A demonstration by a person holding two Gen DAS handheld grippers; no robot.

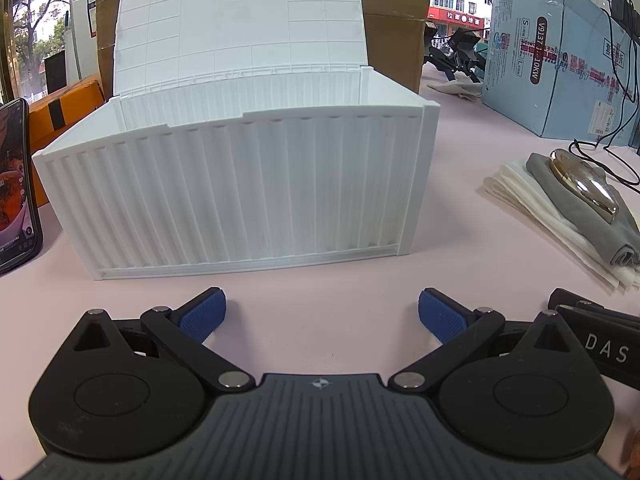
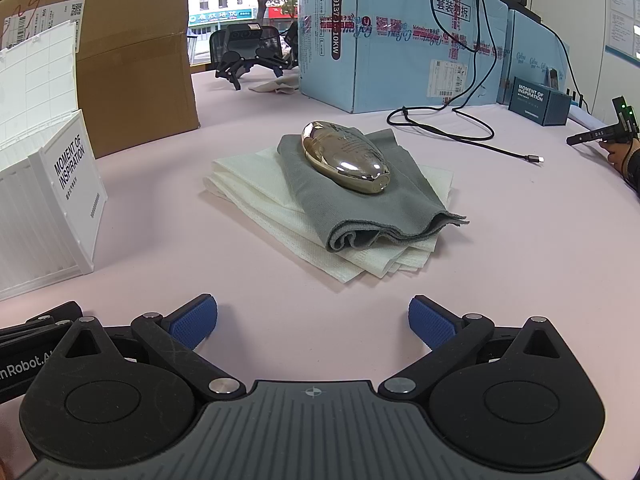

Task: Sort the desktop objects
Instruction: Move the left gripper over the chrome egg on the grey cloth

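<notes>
White ribbed container (image 1: 248, 184), lid up, inside hidden. Right of it, gold oval case (image 2: 346, 156) on grey cloth (image 2: 360, 204) over white tissues (image 2: 256, 184). Phone (image 1: 16, 184) left; brown carton (image 2: 132, 60) and blue box (image 2: 400, 40) behind; black cable (image 2: 460, 128) across pink bench (image 2: 500, 260). Left gripper (image 1: 322, 316) and right gripper (image 2: 313, 318): jaws apart, empty.

Bright, even daylight from windows; sharp focus, fisheye-curved edges, dark corners.

The left gripper (image 1: 322, 316), jaws wide apart, faces the open white ribbed plastic container (image 1: 240, 188); a shiny golden oval object (image 1: 584, 184) lies to the container's right.
</notes>
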